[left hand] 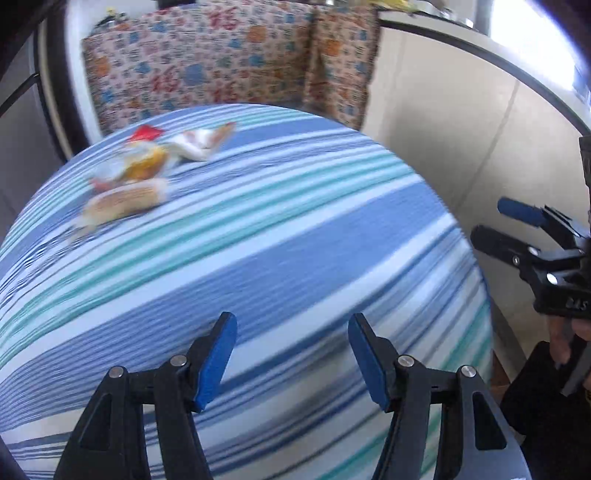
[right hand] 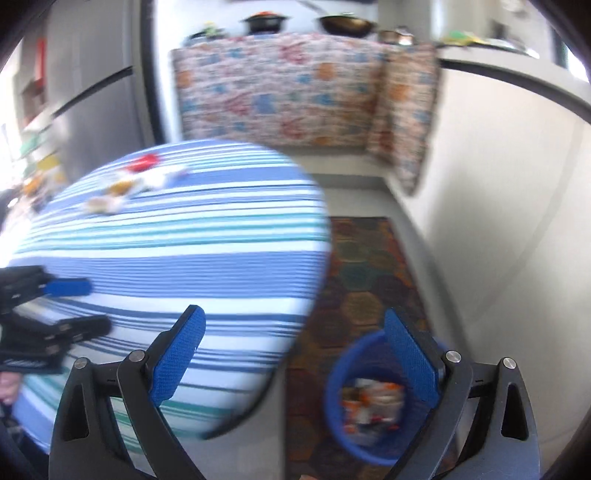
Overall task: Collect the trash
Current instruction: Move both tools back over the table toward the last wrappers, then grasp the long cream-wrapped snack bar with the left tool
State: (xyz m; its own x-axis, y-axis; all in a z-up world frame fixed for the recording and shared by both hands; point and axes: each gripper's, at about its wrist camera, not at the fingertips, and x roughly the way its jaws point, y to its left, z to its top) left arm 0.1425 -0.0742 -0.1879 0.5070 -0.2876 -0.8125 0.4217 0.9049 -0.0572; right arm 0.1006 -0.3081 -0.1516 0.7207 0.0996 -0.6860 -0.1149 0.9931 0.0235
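Note:
Several snack wrappers (left hand: 129, 181) lie in a loose pile at the far left of the blue striped table (left hand: 295, 240); they also show, blurred, in the right wrist view (right hand: 122, 184). My left gripper (left hand: 291, 354) is open and empty above the table's near part. My right gripper (right hand: 295, 354) is open and empty, off the table's right edge, above a blue bin (right hand: 340, 391) on the floor that holds wrappers (right hand: 369, 406). The right gripper shows in the left wrist view (left hand: 491, 225), the left one in the right wrist view (right hand: 96, 306).
A patterned cloth (left hand: 229, 62) covers furniture behind the table. A white counter wall (left hand: 443, 129) runs on the right. A dark patterned rug (right hand: 365, 277) lies under the bin. Pots (right hand: 343, 22) stand on the far counter.

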